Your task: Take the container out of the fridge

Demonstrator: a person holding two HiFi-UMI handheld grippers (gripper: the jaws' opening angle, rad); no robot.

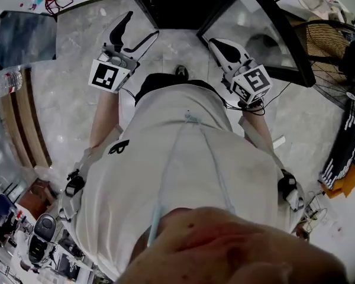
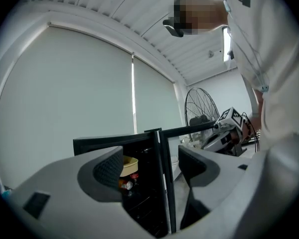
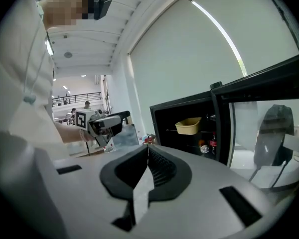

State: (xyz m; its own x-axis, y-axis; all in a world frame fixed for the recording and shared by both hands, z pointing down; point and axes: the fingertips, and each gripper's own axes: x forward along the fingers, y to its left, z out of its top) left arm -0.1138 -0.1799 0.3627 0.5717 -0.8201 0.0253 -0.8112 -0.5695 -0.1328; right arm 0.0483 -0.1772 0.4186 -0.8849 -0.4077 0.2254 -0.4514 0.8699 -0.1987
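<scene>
- Head view: left gripper [image 1: 137, 33] and right gripper [image 1: 223, 47] are held out over the marble floor [image 1: 59, 105]. Both face the open fridge [image 1: 177, 5] at the top edge, with its glass door [image 1: 248, 22] swung to the right (container not visible from here).
- Left gripper view: jaws spread, nothing between them. The yellow container [image 2: 129, 162] sits on an upper shelf inside the fridge, partly behind the left jaw. A fan [image 2: 199, 111] stands beyond the door.
- Right gripper view: jaws pressed together, empty. The container is on the upper shelf, well apart from both grippers, with bottles [image 3: 213, 142] on the shelf below.
</scene>
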